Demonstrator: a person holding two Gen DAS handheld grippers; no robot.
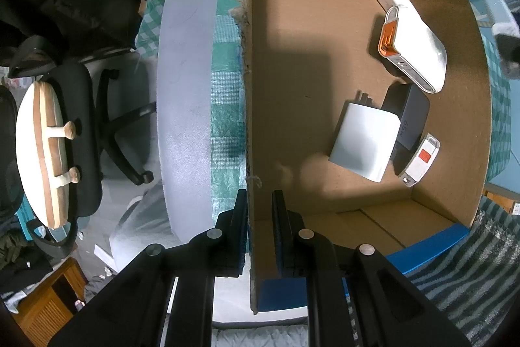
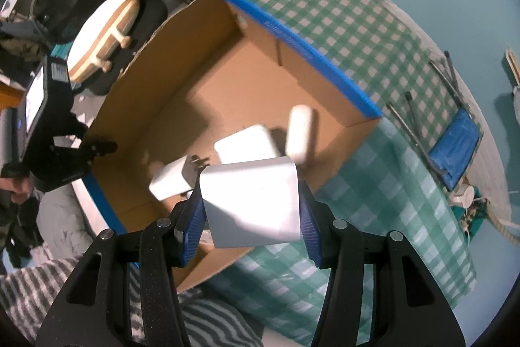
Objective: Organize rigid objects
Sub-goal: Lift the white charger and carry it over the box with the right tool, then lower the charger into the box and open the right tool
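The right gripper [image 2: 251,210] is holding a white block-shaped adapter [image 2: 252,204] between its blue pads, jaws standing partly apart and pressed on the block's two sides, and it is hanging just over the near wall of the cardboard box [image 2: 227,93], so the step in hand looks like carrying one more rigid piece in to join the rest. The left gripper [image 1: 258,226] is nearly closed, pinching the box's upright side wall [image 1: 250,119] between its fingers and steadying it on the table. The next move, as I judge it, is calling for the held block to be lowered past the near rim and set on bare floor before the jaws part. Inside, the right wrist view is showing a white charger with prongs [image 2: 175,181] just beyond the held block, a second white block [image 2: 245,143] further in and a rounded white case [image 2: 300,132] toward the far wall; all three are blurred. The left wrist view is showing the same load crowded to one side: a white charger [image 1: 364,142], a dark adapter [image 1: 411,119], a small white device with a red patch [image 1: 421,160] and a long white case with an orange-edged lock [image 1: 412,38] lying on it. The floor beside the pinched wall is lying open and shadowed, giving the widest room for the drop. Beyond the blue-edged far rim [image 2: 305,51], the checked tablecloth [image 2: 373,38] is running out to dark rods [image 2: 419,126] and a blue pad [image 2: 455,145], well apart from the box.
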